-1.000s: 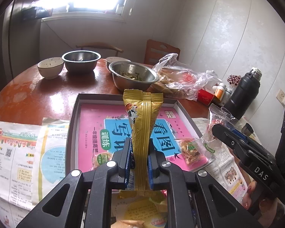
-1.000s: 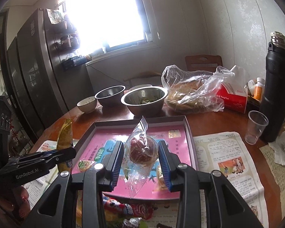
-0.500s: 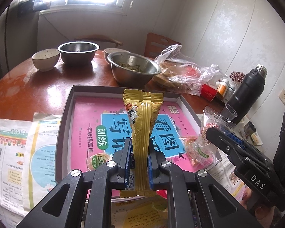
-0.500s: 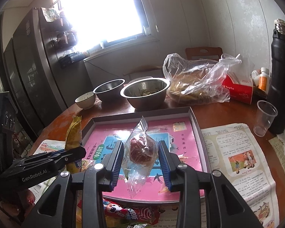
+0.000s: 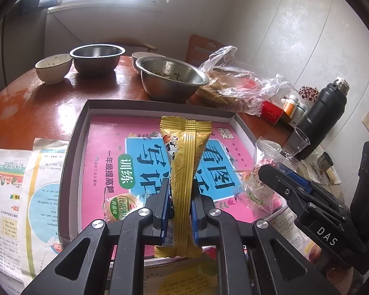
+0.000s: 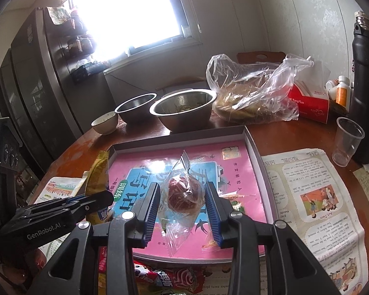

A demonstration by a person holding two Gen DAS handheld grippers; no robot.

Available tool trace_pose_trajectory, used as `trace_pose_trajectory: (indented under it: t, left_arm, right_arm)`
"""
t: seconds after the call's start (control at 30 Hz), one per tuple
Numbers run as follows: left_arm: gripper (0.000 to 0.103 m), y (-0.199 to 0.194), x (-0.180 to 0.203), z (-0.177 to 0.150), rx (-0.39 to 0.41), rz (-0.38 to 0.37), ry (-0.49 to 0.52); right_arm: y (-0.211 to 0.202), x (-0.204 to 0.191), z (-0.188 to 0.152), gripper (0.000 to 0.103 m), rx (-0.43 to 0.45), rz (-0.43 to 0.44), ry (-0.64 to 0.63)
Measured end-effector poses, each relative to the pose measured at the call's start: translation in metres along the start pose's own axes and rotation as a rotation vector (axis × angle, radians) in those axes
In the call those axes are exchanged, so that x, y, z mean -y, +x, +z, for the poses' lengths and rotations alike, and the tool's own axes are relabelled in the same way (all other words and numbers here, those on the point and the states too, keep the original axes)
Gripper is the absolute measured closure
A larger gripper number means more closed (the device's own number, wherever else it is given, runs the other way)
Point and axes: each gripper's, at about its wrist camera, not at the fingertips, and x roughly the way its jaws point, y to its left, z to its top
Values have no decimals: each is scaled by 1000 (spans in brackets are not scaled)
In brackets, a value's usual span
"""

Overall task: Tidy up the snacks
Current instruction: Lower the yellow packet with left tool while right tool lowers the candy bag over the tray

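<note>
Gold snack packet [image 5: 184,172], centre frame above tray [image 5: 76,147]: light, crinkly, slippery; clamped mid-length in left gripper [image 5: 179,211] jaws. Bagged pastry [image 6: 184,194], centre frame: soft, crushable; clamped gently across middle in right gripper [image 6: 182,204] jaws.

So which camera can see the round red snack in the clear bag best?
The right wrist view. The red snack in its clear wrapper sits dead centre, pinched between the right gripper's blue pads, over the pink box. The left wrist view shows only the crinkly wrapper from the side, mostly hidden behind that gripper.
</note>
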Motion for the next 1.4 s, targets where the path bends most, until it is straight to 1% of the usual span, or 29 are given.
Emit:
trace_pose_trajectory:
  t: [0.53, 0.73, 1.03, 1.13, 1.4]
  left_arm:
    - [89, 19, -7, -3, -30, 3, -20]
    - [89, 25, -5, -5, -48, -4, -17]
    - [88, 31, -7, -9, -77, 14, -19]
    - [88, 31, -6, -10, -79, 18, -14]
    - [88, 32, -5, -11, -86, 20, -6]
  right_arm:
    - [27, 8, -16, 65, -82, -18, 19]
    - [26, 6, -18, 65, -77, -14, 13]
    - [28, -10, -21, 65, -84, 21, -44]
    - [28, -8, -21, 65, -88, 25, -36]
    - [25, 1, -21, 65, -83, -7, -12]
